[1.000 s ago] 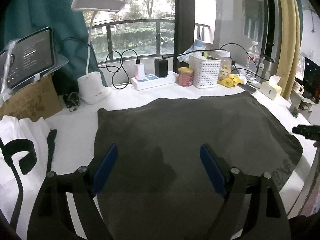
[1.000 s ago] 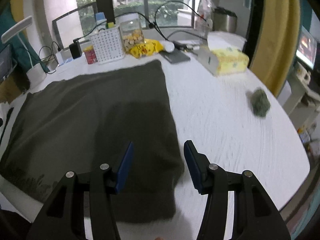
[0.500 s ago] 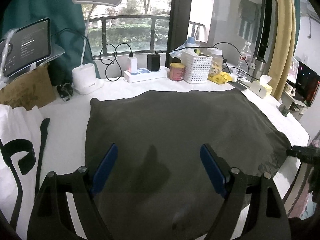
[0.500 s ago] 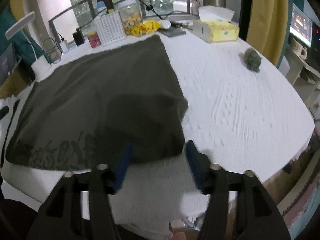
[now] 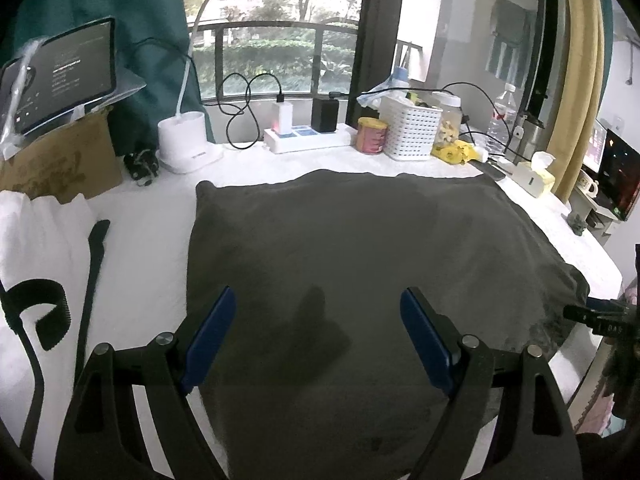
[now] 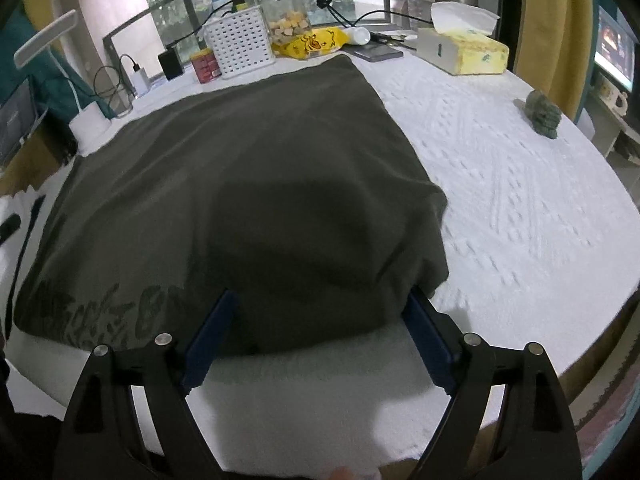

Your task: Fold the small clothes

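A dark olive garment (image 5: 360,240) lies spread flat on the white table (image 5: 140,220). My left gripper (image 5: 318,320) hovers over its near left part, open, with nothing between its blue pads (image 5: 212,336). In the right wrist view the garment (image 6: 240,180) shows faded lettering (image 6: 100,312) along its near edge. My right gripper (image 6: 320,320) sits low at the garment's near right corner. Its jaws are opening wide, and the hem lies between the pads (image 6: 428,340) without being pinched. Its black tip (image 5: 596,316) shows at the right edge of the left wrist view.
Along the back stand a white lamp (image 5: 188,144), a power strip (image 5: 308,140), a red can (image 5: 372,136), a white basket (image 6: 244,40) and a tissue box (image 6: 460,52). A green figurine (image 6: 544,114) sits right. White cloth with black straps (image 5: 36,280) lies left.
My right gripper has drawn back and down to the garment's near right corner, and its jaws have spread much wider. The left gripper has stayed open over the garment, tilting slightly.
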Tool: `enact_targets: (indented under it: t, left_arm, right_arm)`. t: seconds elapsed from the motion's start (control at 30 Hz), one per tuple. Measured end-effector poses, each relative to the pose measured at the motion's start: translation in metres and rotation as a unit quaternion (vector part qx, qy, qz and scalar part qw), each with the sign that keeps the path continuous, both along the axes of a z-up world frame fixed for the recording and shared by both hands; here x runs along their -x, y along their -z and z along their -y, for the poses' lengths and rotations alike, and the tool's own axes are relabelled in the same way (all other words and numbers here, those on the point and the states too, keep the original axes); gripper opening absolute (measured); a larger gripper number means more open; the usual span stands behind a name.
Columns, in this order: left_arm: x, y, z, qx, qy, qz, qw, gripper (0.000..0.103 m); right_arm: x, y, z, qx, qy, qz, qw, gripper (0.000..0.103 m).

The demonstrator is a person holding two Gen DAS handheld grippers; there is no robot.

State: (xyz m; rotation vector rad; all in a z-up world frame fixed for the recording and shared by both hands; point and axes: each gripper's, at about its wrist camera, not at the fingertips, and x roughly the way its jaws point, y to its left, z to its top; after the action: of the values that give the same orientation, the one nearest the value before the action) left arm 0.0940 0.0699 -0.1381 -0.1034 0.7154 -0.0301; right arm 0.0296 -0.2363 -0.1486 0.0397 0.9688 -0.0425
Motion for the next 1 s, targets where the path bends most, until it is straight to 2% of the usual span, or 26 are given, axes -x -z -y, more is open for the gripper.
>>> enact_targets:
  t: [0.23, 0.4, 0.87, 0.97, 1.0]
  left_arm:
    - [-0.006, 0.003, -0.008, 0.007, -0.005, -0.010, 0.9999, 0.084]
    - [-0.011, 0.005, -0.018, 0.031, -0.004, -0.016, 0.9994, 0.084]
    - [-0.039, 0.023, -0.030, 0.036, -0.014, -0.050, 0.9980, 0.084]
    - [-0.044, 0.026, -0.034, 0.039, -0.016, -0.054, 0.9977, 0.084]
    - [-0.046, 0.027, -0.036, 0.040, -0.016, -0.056, 0.9975, 0.084]
  right_arm:
    - [-0.025, 0.000, -0.004, -0.029, -0.008, 0.012, 0.999, 0.088]
    - [-0.044, 0.003, -0.012, -0.031, -0.021, 0.021, 0.999, 0.088]
    - [-0.096, 0.008, -0.024, -0.030, -0.049, 0.028, 0.998, 0.087]
    - [-0.108, 0.008, -0.025, -0.027, -0.055, 0.025, 0.998, 0.085]
    - [-0.111, 0.008, -0.025, -0.026, -0.057, 0.025, 0.998, 0.078]
